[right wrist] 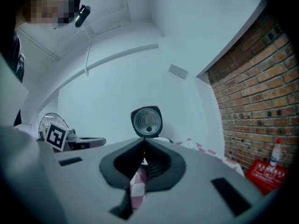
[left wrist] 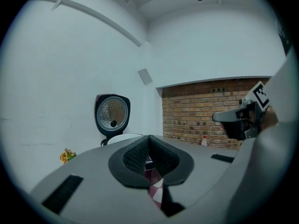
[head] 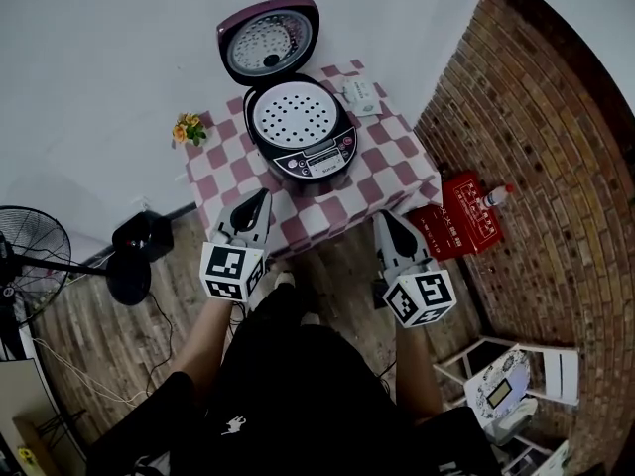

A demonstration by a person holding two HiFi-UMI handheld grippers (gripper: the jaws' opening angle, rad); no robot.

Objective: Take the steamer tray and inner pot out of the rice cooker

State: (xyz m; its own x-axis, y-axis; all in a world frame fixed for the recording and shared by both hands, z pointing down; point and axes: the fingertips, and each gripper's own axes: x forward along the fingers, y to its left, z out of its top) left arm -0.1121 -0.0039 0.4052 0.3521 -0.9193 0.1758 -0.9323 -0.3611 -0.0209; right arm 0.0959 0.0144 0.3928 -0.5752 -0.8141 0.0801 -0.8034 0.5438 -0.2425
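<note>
A dark maroon rice cooker [head: 298, 127] stands on a small table with a pink-and-white checked cloth [head: 377, 177], its lid [head: 268, 40] swung up. A white perforated steamer tray [head: 291, 113] lies in its mouth; the inner pot is hidden under it. My left gripper [head: 260, 198] hangs shut and empty over the table's near left edge. My right gripper [head: 383, 216] is shut and empty at the near right edge. Both point at the cooker from a short way off. The raised lid [left wrist: 112, 114] also shows in the left gripper view, and as lid [right wrist: 147, 122] in the right gripper view.
A small bunch of flowers [head: 189, 129] and a white packet [head: 360, 94] lie on the cloth. A red box [head: 461, 214] with a white bottle [head: 498, 195] sits by the brick wall [head: 536, 127]. A black fan [head: 30, 256] and cables are on the floor at left.
</note>
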